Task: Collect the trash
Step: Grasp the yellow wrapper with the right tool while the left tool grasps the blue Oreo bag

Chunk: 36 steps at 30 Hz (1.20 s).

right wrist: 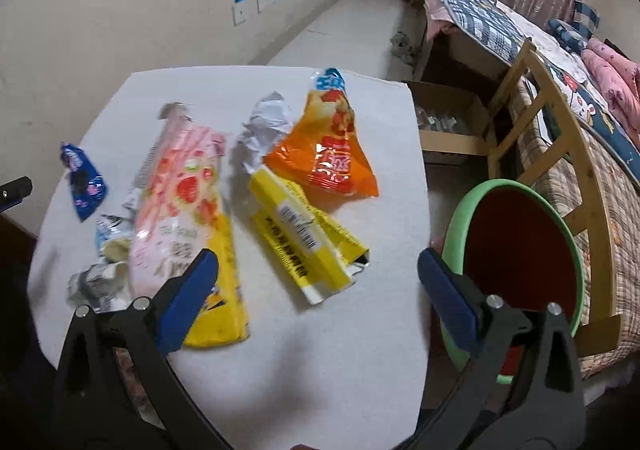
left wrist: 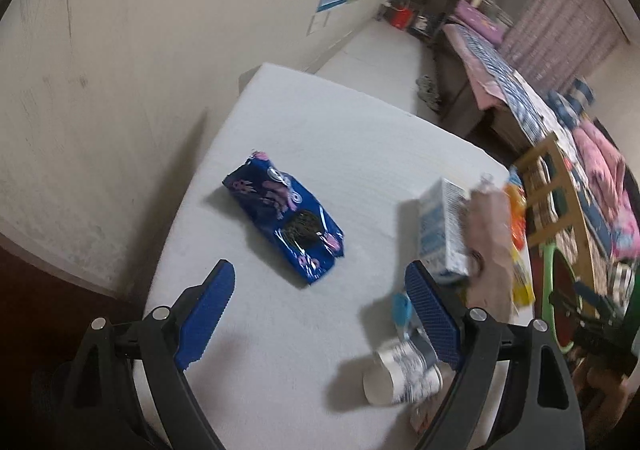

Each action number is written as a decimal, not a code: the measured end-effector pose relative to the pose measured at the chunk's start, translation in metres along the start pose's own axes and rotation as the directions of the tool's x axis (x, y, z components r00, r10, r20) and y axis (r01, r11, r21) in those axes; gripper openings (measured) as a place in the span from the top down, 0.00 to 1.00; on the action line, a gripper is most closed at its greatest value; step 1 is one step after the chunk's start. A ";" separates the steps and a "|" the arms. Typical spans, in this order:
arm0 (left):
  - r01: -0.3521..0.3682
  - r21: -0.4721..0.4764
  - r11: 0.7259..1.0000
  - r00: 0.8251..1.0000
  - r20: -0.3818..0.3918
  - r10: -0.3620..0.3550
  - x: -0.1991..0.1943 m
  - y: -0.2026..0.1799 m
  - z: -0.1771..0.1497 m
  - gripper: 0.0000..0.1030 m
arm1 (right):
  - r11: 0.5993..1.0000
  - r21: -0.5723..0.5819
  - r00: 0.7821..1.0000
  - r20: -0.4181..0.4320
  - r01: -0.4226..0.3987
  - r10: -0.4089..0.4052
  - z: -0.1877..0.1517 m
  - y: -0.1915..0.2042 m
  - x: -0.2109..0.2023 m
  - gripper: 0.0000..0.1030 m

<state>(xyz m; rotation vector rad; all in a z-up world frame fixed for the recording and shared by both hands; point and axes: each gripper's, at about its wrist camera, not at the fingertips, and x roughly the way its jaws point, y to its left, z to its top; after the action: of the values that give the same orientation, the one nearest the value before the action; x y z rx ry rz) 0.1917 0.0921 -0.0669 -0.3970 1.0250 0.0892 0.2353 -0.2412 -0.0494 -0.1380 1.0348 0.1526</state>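
Jaws of both the left gripper (left wrist: 318, 304) and right gripper (right wrist: 318, 284) gape empty above the white table (right wrist: 320, 350). Blue crinkled snack wrapper (right wrist: 83, 182), pink packet (right wrist: 176, 206), yellow carton (right wrist: 304, 238), orange bag (right wrist: 326, 154) all await collecting; green-rimmed red bin (right wrist: 520, 250) stands right.

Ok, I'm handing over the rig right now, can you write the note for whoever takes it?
Left gripper: jaws open, empty, above the blue cookie wrapper.
Right gripper: jaws open, empty, over the table's near edge.
On the table: pink wrapper, orange bag, yellow box, crumpled paper, milk carton, paper cup.
Green-rimmed bin stands beside the table, to the right.
Done: nothing visibly collected. Left: everything.
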 end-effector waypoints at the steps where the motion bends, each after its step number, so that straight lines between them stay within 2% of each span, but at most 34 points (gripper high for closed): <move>1: -0.005 -0.012 1.000 1.000 -0.008 0.005 0.007 0.003 0.002 0.19 | 1.000 0.000 1.000 -0.010 0.005 -0.005 0.001 -0.001 0.006 0.05; 11: -0.033 -0.059 0.998 0.996 -0.083 0.028 0.063 0.015 0.016 0.20 | 0.998 -0.056 0.997 -0.075 0.018 -0.022 0.009 0.006 0.051 0.05; 13: -0.042 -0.069 0.997 0.996 -0.087 0.036 0.074 0.016 0.019 0.20 | 0.998 -0.066 0.996 -0.083 0.022 -0.027 0.011 0.007 0.058 0.06; 15: -0.058 -0.079 0.995 0.994 -0.093 0.050 0.082 0.017 0.021 0.21 | 0.997 -0.075 0.995 -0.090 0.023 -0.029 0.012 0.007 0.064 0.11; 19: -0.070 -0.109 0.992 0.993 -0.102 0.059 0.098 0.020 0.024 0.21 | 0.994 -0.101 0.994 -0.100 0.037 -0.047 0.013 0.008 0.075 0.13; 24: -0.079 -0.123 0.989 0.993 -0.093 0.067 0.110 0.015 0.031 0.30 | 0.993 -0.112 0.991 -0.125 0.021 -0.035 0.014 0.011 0.088 0.28; 25: -0.072 -0.124 0.990 0.994 -0.089 0.061 0.111 0.014 0.032 0.38 | 0.994 -0.113 0.991 -0.129 0.015 -0.030 0.014 0.012 0.090 0.30; 29: -0.070 -0.106 0.992 0.995 -0.085 0.061 0.113 0.010 0.035 0.49 | 0.994 -0.111 0.992 -0.127 -0.006 -0.009 0.015 0.015 0.092 0.42; 36: -0.030 -0.067 0.997 0.996 -0.090 0.024 0.111 0.002 0.034 0.71 | 0.995 -0.077 0.990 -0.130 -0.056 0.045 0.016 0.013 0.089 0.52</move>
<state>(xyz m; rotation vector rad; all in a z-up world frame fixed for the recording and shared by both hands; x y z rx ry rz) 0.2764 0.0936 -0.1457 -0.4527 1.1171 0.1318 0.2913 -0.2197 -0.1189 -0.1968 1.1612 0.2341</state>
